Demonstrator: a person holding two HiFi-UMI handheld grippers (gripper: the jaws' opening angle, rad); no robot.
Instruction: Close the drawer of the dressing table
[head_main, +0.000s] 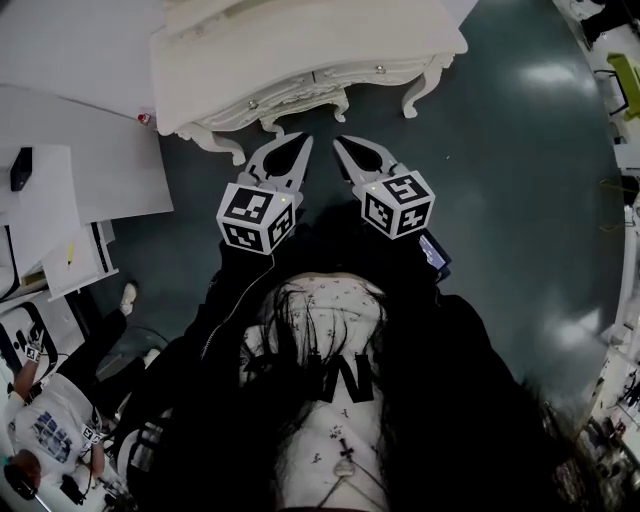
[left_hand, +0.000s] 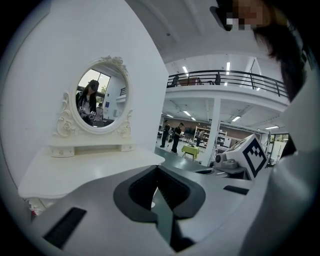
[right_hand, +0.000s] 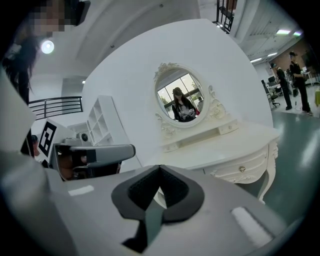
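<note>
The white dressing table (head_main: 300, 40) stands at the top of the head view, and its drawer fronts with small knobs (head_main: 379, 69) look flush with the carved apron. Both grippers hang in front of it over the dark floor, a short way off the table. My left gripper (head_main: 305, 140) has its tips together with nothing between them, and so does my right gripper (head_main: 338, 141). The left gripper view looks past the left gripper (left_hand: 157, 167) to the tabletop (left_hand: 90, 170) and oval mirror (left_hand: 102, 95). Beyond the right gripper (right_hand: 160, 167) a drawer knob (right_hand: 242, 169) shows.
White desks (head_main: 80, 150) stand left of the dressing table, and a person (head_main: 50, 420) sits at the lower left. A white shelf unit (right_hand: 102, 125) is beside the table's wall panel. Dark floor (head_main: 500, 180) spreads to the right. People (left_hand: 175, 136) stand far off.
</note>
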